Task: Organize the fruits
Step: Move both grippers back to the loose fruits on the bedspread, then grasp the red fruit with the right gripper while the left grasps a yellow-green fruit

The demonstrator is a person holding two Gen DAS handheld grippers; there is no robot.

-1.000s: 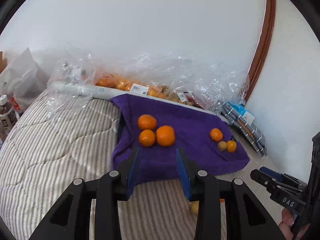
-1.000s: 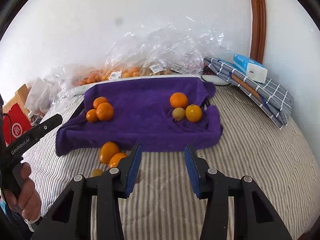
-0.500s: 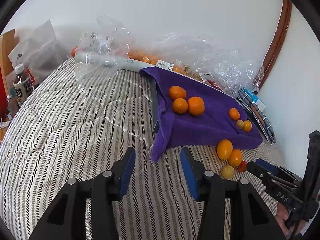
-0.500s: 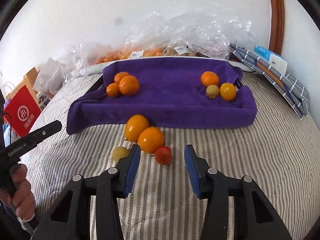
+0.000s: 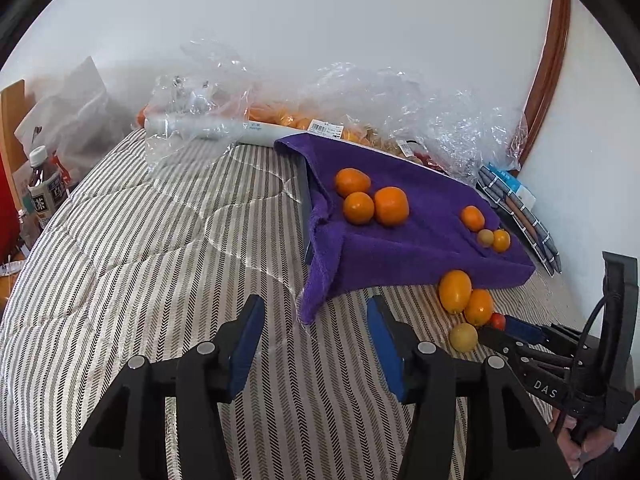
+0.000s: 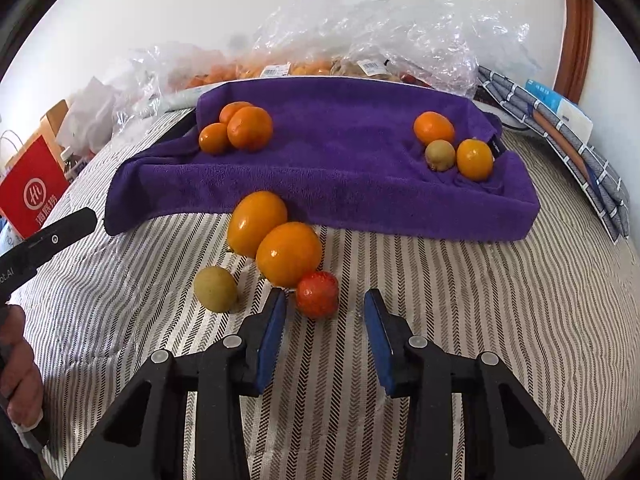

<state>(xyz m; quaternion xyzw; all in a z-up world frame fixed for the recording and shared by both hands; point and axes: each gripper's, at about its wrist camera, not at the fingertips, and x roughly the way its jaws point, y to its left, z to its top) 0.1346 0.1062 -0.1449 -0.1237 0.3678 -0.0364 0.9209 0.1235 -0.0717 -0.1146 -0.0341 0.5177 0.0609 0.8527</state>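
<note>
A purple towel (image 6: 340, 168) covers a tray on the striped bed. Three oranges (image 6: 240, 128) lie at its left, and an orange, a small tan fruit and a yellow-orange fruit (image 6: 474, 159) at its right. On the bed in front lie two large orange fruits (image 6: 288, 254), a yellow-green fruit (image 6: 216, 289) and a small red fruit (image 6: 317, 294). My right gripper (image 6: 324, 310) is open, its fingertips on either side of the red fruit's near edge. My left gripper (image 5: 316, 324) is open and empty above the bed, left of the loose fruits (image 5: 464, 300).
Clear plastic bags of fruit (image 6: 360, 40) lie against the wall behind the towel. Folded checked cloth and a blue-white box (image 6: 560, 112) lie at the right. A red bag (image 6: 32, 192) and a drink bottle (image 5: 44, 196) stand off the bed's left edge.
My right gripper has moved forward and down to the loose fruits, now reaching the red one. My left gripper has pulled back and swung left, away from the towel.
</note>
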